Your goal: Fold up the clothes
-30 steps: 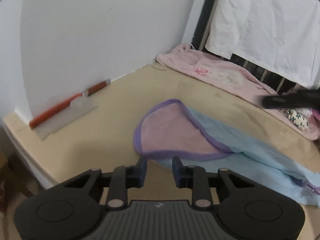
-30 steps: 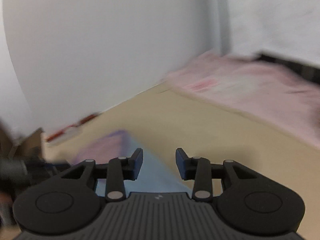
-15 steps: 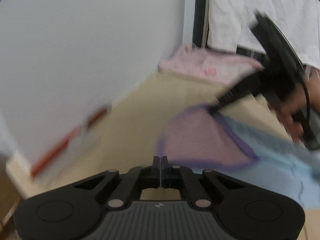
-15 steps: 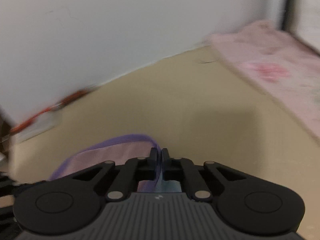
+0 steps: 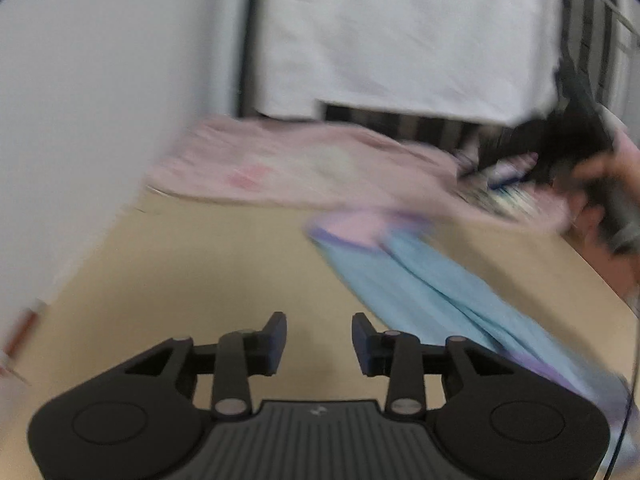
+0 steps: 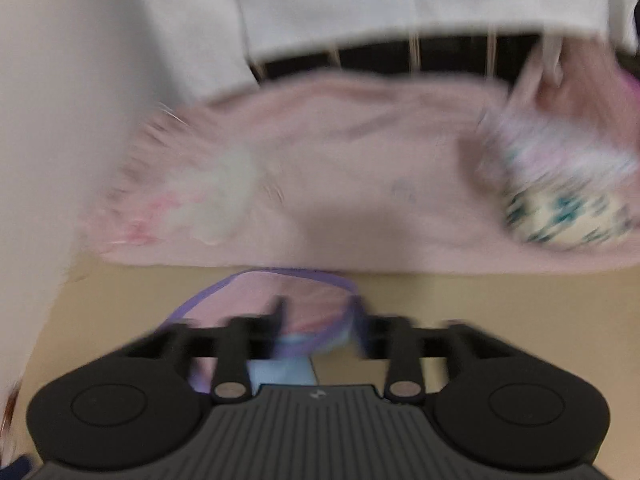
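Note:
A light blue garment with pink lining and purple trim lies stretched across the tan table, running from the middle toward the lower right. My left gripper is open and empty over bare table, left of the garment. In the right wrist view my right gripper is open, its jaws apart just above the garment's pink, purple-edged end. The view is blurred. The right gripper and the hand holding it show at the far right of the left wrist view.
A pink garment lies along the back of the table, with a floral-print cloth at its right end. A white sheet hangs over a barred frame behind. A white wall runs along the left.
Both grippers were shut half a second ago and are now open. The garment's pink end has been carried toward the back of the table and let go. Both views have swung right.

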`<state>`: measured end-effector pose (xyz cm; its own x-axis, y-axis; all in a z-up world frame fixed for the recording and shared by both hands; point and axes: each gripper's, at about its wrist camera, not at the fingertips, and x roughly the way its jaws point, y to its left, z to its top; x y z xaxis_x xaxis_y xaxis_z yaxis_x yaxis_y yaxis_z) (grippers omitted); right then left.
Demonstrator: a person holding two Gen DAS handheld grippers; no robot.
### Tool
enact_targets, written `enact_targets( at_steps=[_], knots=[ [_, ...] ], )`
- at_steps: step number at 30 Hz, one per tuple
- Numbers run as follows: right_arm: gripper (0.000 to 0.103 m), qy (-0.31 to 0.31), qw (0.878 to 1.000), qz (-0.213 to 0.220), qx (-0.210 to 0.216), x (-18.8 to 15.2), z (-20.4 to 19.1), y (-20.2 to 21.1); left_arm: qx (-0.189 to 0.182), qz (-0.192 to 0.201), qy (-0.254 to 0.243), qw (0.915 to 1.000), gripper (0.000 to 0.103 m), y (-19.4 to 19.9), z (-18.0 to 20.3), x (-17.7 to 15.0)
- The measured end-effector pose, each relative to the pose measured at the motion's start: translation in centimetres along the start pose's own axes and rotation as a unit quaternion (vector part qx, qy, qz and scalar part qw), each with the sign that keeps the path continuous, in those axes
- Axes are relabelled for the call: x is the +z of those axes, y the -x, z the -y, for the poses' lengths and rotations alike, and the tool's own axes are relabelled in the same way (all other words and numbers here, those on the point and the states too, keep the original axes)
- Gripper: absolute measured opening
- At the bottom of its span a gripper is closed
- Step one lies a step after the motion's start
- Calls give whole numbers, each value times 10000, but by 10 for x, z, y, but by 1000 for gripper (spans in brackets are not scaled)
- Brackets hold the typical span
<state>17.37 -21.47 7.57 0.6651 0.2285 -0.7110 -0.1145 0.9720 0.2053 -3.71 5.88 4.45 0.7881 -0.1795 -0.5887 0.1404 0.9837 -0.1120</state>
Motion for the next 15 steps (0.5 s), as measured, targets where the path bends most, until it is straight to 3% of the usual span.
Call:
enact_targets(
  at_steps=[2,5,7,9,11,13,15],
  knots=[
    [59,192,9995,30,248,-28,20,52,-363,-213,103,9991,34,0,22,-15],
    [58,345,9970,-218,663,-98,50,116,-1170,-426,21,9922,34,6,69,-40],
    [49,410,9965,-328,651,-150,64,143,-1599,-452,-211,9859,35,7,101,-55],
    [48,237,9973,-167,679,-185,75,148,-1791,-417,-632,9809,37,6,133,-66],
    [48,14,9974,49,722,-215,84,149,-1621,-501,-851,9818,37,-10,160,-70],
    [29,-210,9965,265,765,-246,93,150,-1408,-559,-1028,9831,36,-18,174,-75],
    [24,-185,9967,444,656,-259,86,144,-1231,-459,-1237,9836,32,-14,177,-82]
  ],
)
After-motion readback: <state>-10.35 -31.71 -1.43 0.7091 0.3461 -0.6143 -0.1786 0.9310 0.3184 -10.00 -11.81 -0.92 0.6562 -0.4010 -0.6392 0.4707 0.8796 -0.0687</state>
